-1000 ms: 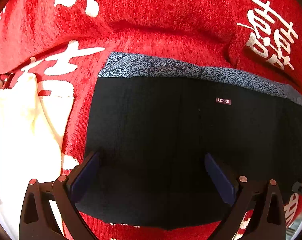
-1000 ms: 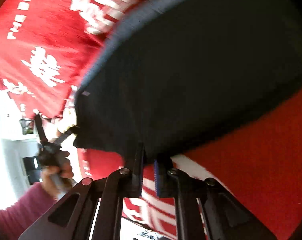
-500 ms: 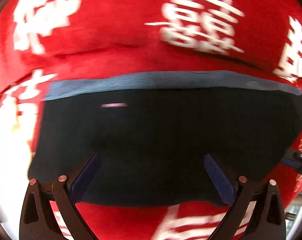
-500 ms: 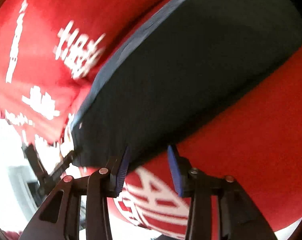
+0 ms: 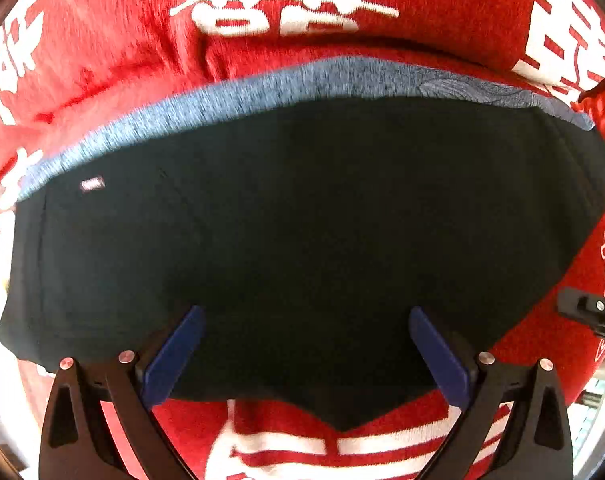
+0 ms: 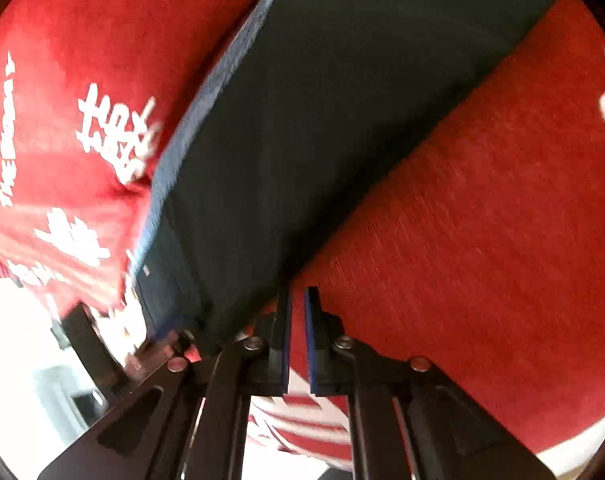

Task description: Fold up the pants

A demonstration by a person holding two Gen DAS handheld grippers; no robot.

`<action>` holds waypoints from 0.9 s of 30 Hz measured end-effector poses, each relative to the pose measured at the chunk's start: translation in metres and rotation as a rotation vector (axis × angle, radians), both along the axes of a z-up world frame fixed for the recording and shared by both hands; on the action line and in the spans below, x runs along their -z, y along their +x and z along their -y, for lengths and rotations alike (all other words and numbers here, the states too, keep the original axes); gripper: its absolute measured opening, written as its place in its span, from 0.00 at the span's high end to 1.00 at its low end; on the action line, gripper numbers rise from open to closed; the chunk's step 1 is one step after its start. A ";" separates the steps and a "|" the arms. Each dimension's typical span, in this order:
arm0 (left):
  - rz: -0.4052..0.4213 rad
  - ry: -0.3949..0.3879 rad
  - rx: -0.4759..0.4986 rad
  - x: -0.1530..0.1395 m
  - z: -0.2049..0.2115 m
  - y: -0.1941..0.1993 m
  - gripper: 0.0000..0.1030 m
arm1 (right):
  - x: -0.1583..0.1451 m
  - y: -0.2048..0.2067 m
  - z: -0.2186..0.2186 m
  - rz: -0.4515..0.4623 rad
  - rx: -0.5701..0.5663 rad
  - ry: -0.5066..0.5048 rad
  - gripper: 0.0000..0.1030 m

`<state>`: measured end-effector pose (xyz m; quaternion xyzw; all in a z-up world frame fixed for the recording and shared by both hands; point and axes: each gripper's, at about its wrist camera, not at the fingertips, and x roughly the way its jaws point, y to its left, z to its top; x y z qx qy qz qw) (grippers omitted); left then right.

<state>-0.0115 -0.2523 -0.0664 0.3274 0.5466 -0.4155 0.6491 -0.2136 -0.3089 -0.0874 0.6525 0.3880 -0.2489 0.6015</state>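
- The black pants point(image 5: 302, 232) are lying folded into a compact rectangle on the red blanket point(image 5: 102, 40), grey-blue waistband point(image 5: 302, 80) showing.
- The left gripper point(image 5: 302, 356) is hovering above them, jaws apart and empty.
- The right gripper point(image 6: 298, 340) is sitting at their near edge, jaws together, nothing visibly pinched.
- Folding is looking nearly done, perhaps only tidying left.

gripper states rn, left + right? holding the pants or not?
Left gripper: open, jaws wide over the black pants, not pinching them.
Right gripper: shut, nothing visibly between the pads; the pants edge sits just beside them.
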 end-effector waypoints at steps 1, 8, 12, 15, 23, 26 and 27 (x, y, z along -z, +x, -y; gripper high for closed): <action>0.011 -0.019 -0.001 -0.007 0.003 0.006 0.00 | -0.008 0.001 0.002 -0.016 -0.030 -0.024 0.92; 0.086 -0.090 -0.106 -0.026 0.053 0.057 0.00 | -0.050 0.053 0.053 -0.030 -0.214 -0.269 0.64; 0.123 -0.082 -0.176 -0.015 0.077 0.082 0.00 | -0.038 0.120 0.089 -0.017 -0.322 -0.315 0.66; 0.186 -0.010 -0.212 0.006 0.081 0.097 0.00 | -0.027 0.155 0.098 -0.022 -0.390 -0.343 0.67; 0.246 0.056 -0.260 0.032 0.070 0.139 0.00 | 0.003 0.186 0.109 -0.133 -0.485 -0.450 0.71; 0.210 0.037 -0.272 0.017 0.066 0.140 0.00 | -0.003 0.183 0.114 -0.144 -0.467 -0.433 0.67; 0.183 0.022 -0.268 0.021 0.066 0.138 0.00 | -0.008 0.181 0.112 -0.152 -0.466 -0.437 0.67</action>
